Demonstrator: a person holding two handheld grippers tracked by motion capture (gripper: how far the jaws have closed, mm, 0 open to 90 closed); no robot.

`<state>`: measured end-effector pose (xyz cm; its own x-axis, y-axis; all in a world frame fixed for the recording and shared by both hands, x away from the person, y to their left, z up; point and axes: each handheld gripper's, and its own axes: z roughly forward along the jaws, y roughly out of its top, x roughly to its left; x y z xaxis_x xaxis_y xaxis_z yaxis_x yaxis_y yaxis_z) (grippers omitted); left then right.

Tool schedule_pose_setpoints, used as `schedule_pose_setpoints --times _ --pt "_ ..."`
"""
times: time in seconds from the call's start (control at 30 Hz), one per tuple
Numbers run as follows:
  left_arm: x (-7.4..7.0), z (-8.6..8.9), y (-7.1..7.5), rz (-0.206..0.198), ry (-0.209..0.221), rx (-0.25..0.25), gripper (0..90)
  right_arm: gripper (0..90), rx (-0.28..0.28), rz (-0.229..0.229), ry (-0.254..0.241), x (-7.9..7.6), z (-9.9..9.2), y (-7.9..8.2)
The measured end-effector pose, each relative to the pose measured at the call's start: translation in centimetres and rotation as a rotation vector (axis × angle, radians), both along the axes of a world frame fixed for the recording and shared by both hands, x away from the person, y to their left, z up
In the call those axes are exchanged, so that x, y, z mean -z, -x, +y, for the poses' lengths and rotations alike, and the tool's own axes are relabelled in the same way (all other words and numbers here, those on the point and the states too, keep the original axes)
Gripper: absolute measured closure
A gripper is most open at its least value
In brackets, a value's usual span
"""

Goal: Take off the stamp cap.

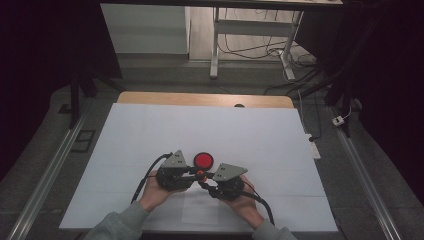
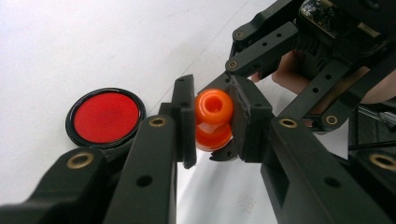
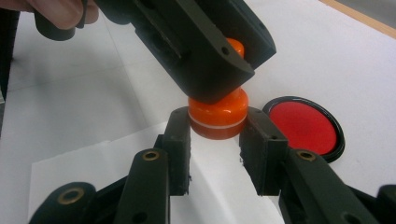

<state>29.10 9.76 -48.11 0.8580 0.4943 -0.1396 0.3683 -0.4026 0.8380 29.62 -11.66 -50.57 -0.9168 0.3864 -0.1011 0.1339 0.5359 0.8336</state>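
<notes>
between the two pairs of black jaws, a small orange knob (image 2: 213,120) is being gripped from both ends over a white sheet (image 1: 150,135). the left gripper (image 1: 196,172) is closing its fingers (image 2: 184,123) on the knob's upper, rounded part, a hole showing in its top. the right gripper (image 1: 204,183) is pressing its fingers (image 3: 180,140) against the sides of the lower part (image 3: 217,114), which is carrying a pale ring around it. in the high view, the two hands (image 1: 157,192) are sitting close together at the near edge of the sheet, jaws meeting tip to tip. a red disc (image 1: 203,160) with a black rim is lying flat on the sheet just beyond the fingertips, apart from the knob, beside the left jaws in the left gripper view and the right jaws in the right gripper view.
</notes>
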Motion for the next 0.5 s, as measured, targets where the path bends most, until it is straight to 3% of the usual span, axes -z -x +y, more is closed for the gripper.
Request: schedule_pose_setpoints --times 0.5 --pt "-0.03 0.10 0.03 -0.002 0.005 0.000 72.4 64.7 0.009 -0.029 0.009 -0.03 0.05 0.29"
